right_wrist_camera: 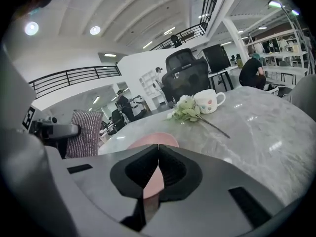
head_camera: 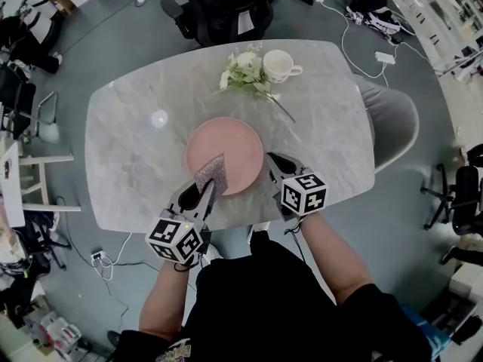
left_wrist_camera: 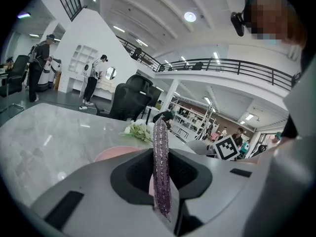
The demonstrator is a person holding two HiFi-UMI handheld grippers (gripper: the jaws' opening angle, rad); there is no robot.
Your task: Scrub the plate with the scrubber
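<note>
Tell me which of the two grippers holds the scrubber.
The left gripper: its fingers are shut on the purple scrubber. The right gripper carries no scrubber; its fingers are together.

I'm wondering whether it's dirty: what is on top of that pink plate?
Only the sparkly scrubber, held in the left gripper, over the near edge of the plate. The rest looks bare; the patch beneath the scrubber is covered.

Marble table (head_camera: pixel 128 149), white flower sprig (head_camera: pixel 245 70) beside cup (head_camera: pixel 279 65), black office chair (head_camera: pixel 226 6)
</note>
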